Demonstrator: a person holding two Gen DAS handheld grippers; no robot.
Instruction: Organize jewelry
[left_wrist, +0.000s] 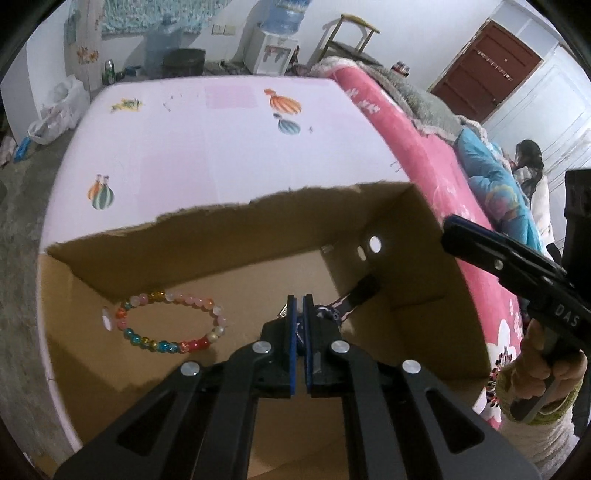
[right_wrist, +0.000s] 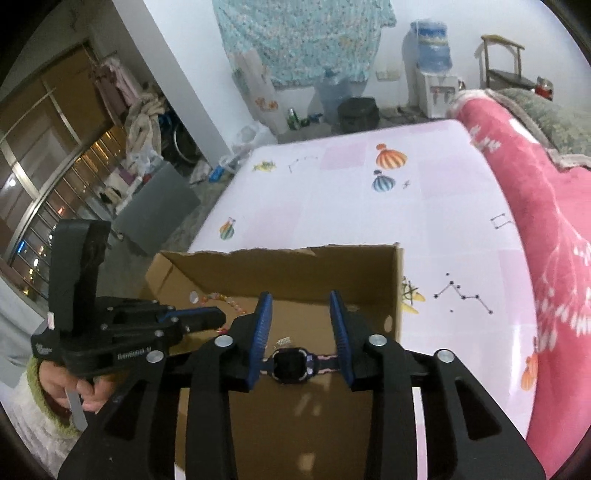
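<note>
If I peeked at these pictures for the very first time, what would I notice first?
Probably the colorful bead bracelet, lying on the floor of the torn cardboard box near its left wall. Next, the small watch with a dark face and pink strap, lying in the box between the open right gripper's blue fingers. The box sits on a pink table printed with hot-air balloons.

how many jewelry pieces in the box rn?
2. A multicoloured glass-bead bracelet lies on the floor of the brown cardboard box, at its left. A black-faced watch with a pink strap lies at its right. The tools may hide something smaller.
</note>
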